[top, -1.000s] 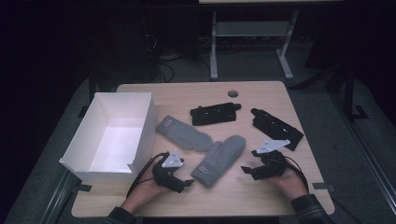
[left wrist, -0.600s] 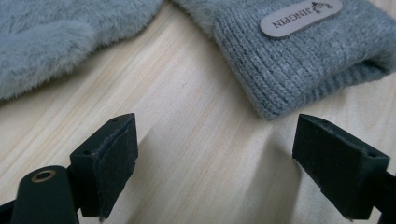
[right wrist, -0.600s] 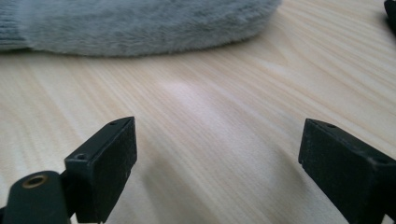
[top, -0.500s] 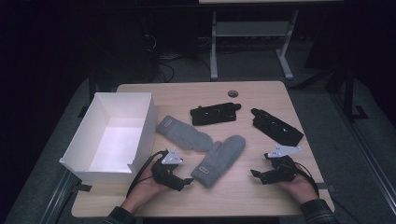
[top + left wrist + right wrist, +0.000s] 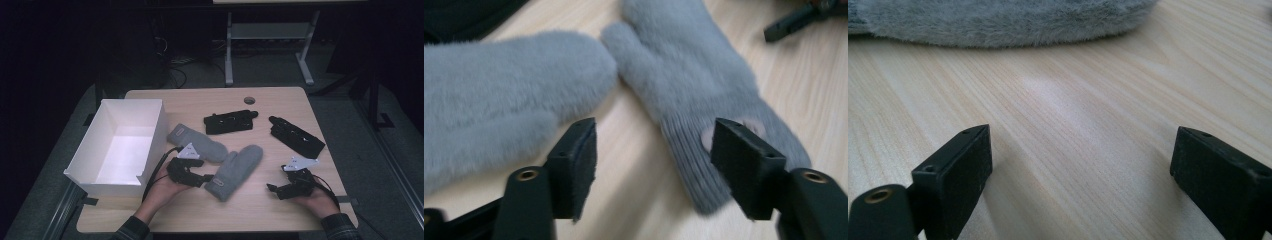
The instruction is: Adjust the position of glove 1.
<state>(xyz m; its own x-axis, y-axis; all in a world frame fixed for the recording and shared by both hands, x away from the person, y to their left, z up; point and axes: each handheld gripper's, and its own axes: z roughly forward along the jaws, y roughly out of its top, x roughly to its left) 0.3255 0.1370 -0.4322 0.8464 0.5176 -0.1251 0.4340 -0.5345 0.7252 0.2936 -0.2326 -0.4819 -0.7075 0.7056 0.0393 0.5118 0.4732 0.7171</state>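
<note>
Two grey fleece mittens lie mid-table, one (image 5: 197,142) at the left and one (image 5: 235,170) slanting toward me. My left gripper (image 5: 206,178) sits at the cuff of the nearer mitten (image 5: 694,75). Its jaws have just been closing, and the ribbed cuff lies by the right-hand pad (image 5: 744,160) without being pressed. The other mitten (image 5: 499,90) spreads past the left pad. My right gripper (image 5: 274,189) rests low near the table's front right, open over bare wood (image 5: 1078,175); its jaws have just been opening, with nothing between them. A mitten edge (image 5: 998,20) lies beyond it.
A white open box (image 5: 125,145) stands at the left edge of the table. Two black gripper-like tools lie at the back, one (image 5: 230,121) in the middle and one (image 5: 296,136) at the right. A small round disc (image 5: 249,100) sits near the far edge.
My left gripper has lifted and moved right, up to the nearer mitten's cuff, with its jaws narrower. My right gripper has drifted slightly toward the front edge.
</note>
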